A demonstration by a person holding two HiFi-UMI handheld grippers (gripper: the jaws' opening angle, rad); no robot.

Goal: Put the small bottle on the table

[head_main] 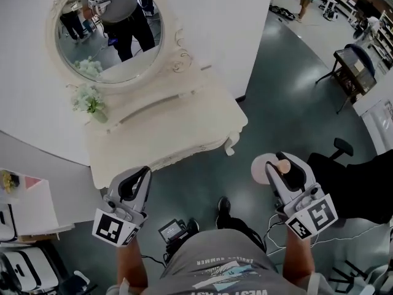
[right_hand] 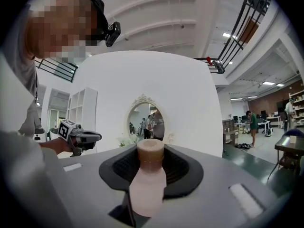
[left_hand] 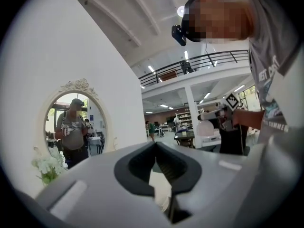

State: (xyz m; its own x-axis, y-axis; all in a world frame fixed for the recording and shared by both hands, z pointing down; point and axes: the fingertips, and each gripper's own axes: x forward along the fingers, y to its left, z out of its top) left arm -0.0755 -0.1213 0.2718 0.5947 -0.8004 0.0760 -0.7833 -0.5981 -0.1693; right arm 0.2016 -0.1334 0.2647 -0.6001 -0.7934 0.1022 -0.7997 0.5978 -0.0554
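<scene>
The small bottle (head_main: 267, 166) is pale pink with a brownish cap (right_hand: 150, 152). My right gripper (head_main: 281, 165) is shut on it and holds it in the air over the grey floor, to the right of the white dressing table (head_main: 172, 134). In the right gripper view the bottle (right_hand: 148, 184) sits between the black pads, cap pointing away. My left gripper (head_main: 142, 172) hovers at the table's front edge with nothing in it. Its jaws meet at the tips (left_hand: 155, 146). An oval mirror (head_main: 110, 29) stands on the table.
A vase of white flowers (head_main: 89, 100) stands at the table's left end. A black office chair (head_main: 353, 186) is close on the right, with a dark side table (head_main: 353, 66) farther back. A white shelf unit (head_main: 24, 208) is at the left, and a small device (head_main: 175, 229) lies on the floor.
</scene>
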